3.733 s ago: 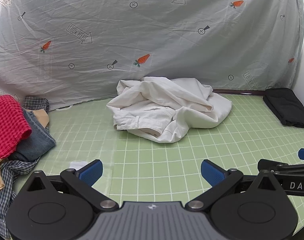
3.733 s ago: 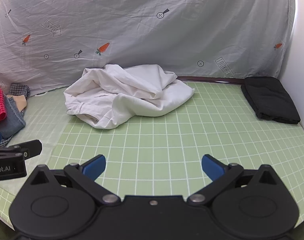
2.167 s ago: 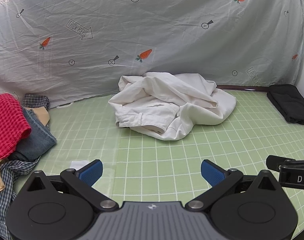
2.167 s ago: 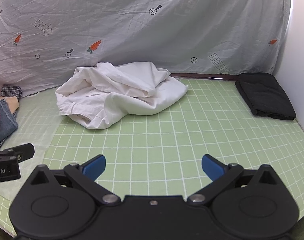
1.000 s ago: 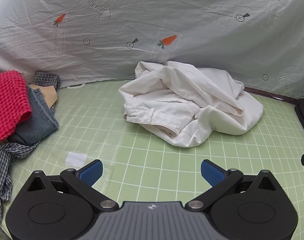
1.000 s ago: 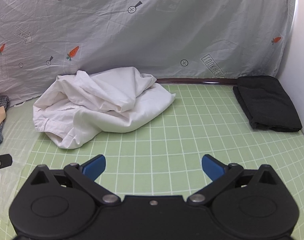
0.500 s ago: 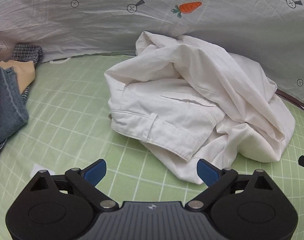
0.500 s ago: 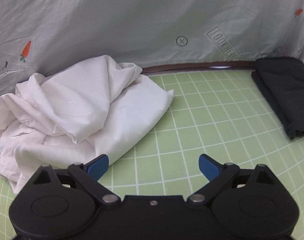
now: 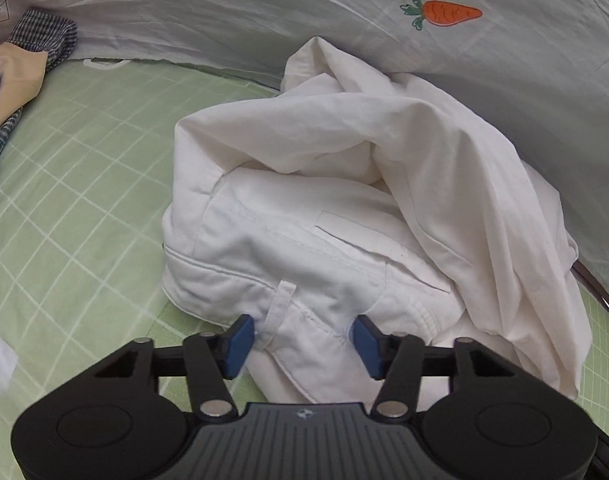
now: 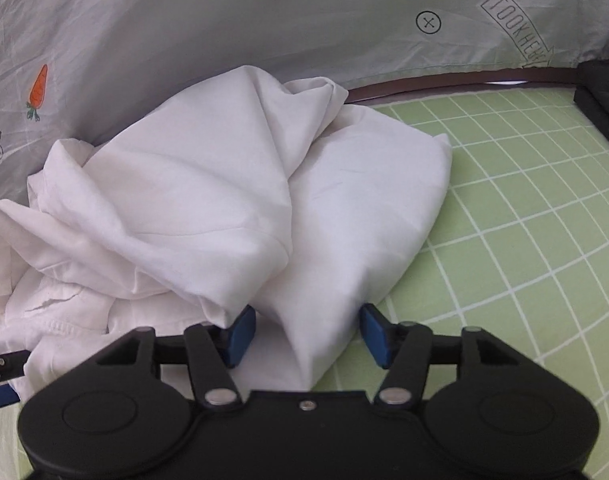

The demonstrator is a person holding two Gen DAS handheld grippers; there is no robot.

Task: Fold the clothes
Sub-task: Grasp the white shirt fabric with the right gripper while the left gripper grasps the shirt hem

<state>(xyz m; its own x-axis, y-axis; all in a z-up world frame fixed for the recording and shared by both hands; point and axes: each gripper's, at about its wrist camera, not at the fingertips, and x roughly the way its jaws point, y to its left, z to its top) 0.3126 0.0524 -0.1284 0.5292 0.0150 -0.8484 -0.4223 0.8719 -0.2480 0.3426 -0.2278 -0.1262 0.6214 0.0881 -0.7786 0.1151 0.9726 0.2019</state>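
Straddling the waistband edge of the white trousers [image 9: 312, 208], the left claw [image 9: 304, 340] has its jaws spread, one blue pad [image 9: 238, 340] just left of a belt loop [image 9: 278, 308] and the other to the right of a bunched fold. Cloth sits between the pads and touches them, but the jaws are not pinched together: released, with the fabric merely bracketed.

Over on the other side, the right claw [image 10: 308, 334] is in the same posture, jaws apart, flanking a rounded fold at the near edge of the white trousers [image 10: 232, 200]. Its left blue pad [image 10: 240, 334] is tucked against a drooping flap of cloth, the right one just beside the fold's outer side. Nothing clenched here either.

As for the garment itself, it lies in a crumpled heap on the green gridded mat [image 10: 524, 220] covering the desk, pushed up against the grey carrot-print backdrop sheet [image 9: 444, 40] at the rear. A welt pocket slit shows on the upper face in the left wrist view.

Off to the far left in that view sits a pile of other clothes [image 9: 12, 76], well apart from the trousers. At the right edge of the right wrist view, a dark folded garment [image 10: 602, 96] rests on the mat, also well apart.
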